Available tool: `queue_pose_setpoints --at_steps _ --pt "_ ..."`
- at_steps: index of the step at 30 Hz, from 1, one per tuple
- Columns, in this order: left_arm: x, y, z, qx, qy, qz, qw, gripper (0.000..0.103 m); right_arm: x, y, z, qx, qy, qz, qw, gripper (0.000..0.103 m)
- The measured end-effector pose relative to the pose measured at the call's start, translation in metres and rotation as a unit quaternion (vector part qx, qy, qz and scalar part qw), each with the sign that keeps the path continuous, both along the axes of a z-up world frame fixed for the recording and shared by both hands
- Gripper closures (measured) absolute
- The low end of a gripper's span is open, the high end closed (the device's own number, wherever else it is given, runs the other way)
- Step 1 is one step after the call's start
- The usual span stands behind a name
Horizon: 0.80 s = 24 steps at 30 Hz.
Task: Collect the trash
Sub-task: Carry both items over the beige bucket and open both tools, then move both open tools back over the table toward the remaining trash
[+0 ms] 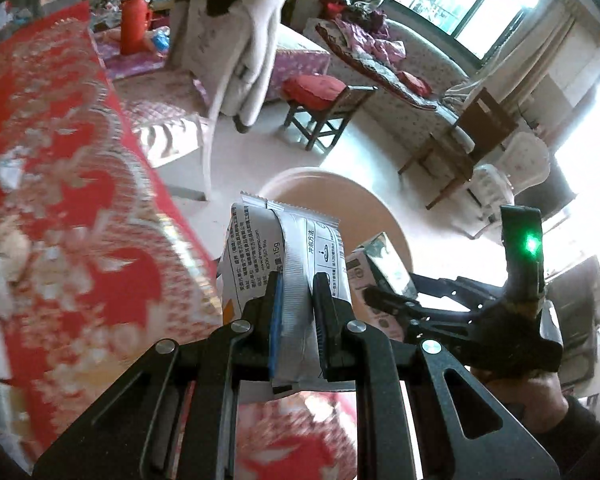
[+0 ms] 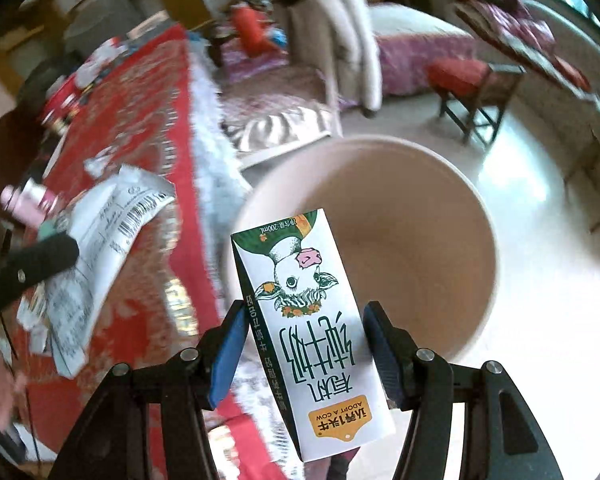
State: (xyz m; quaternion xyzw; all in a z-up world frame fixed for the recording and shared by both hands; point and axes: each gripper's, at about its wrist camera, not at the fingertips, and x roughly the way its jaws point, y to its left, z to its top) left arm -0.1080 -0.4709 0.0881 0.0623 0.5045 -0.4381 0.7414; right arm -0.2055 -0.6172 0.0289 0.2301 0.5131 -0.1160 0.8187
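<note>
My left gripper (image 1: 295, 284) is shut on a silver and white sachet wrapper (image 1: 296, 240) and holds it up by the red table's edge, short of a pink round bin (image 1: 388, 216) on the floor. My right gripper (image 2: 304, 328) is shut on a white milk carton (image 2: 312, 320) with a cow picture, held above the bin's near rim (image 2: 480, 208). The bin looks empty inside. The right gripper (image 1: 376, 300) with its carton shows to the right in the left wrist view. The left gripper with its wrapper (image 2: 108, 232) shows at the left in the right wrist view.
A table with a red patterned cloth (image 1: 60, 160) lies to the left, with scraps of paper and small items (image 2: 68, 96) on it. A wooden stool with a red cushion (image 1: 320, 100), a sofa (image 1: 416, 92) and chairs stand beyond the bin on a pale floor.
</note>
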Motion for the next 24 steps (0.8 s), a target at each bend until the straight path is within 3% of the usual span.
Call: queue_pose_setpoints --at_steps 7,9,11,15,24 --pt "-0.004 -0.037 -0.026 0.004 0.026 -0.001 0.9997 0.087 -0.006 -0.031 -0.018 0.001 0.018 -0.045 0.999 0.045" --pt "-0.007 -0.041 -0.029 0.008 0.026 -0.002 0.9996 0.063 -0.01 -0.038 -0.021 0.001 0.02 -0.053 0.998 0.039" --pt "-0.008 -0.039 -0.028 0.002 0.03 0.006 0.9995 0.053 -0.015 -0.042 -0.021 0.0 0.015 -0.056 0.998 0.034" --pt "-0.007 -0.028 -0.025 0.005 0.026 0.02 0.9995 0.052 -0.025 -0.042 -0.016 -0.012 0.015 -0.045 0.999 0.034" --pt "-0.005 0.018 -0.015 0.043 -0.038 0.071 0.9958 0.053 -0.03 -0.015 0.005 -0.042 -0.005 -0.014 0.999 0.034"
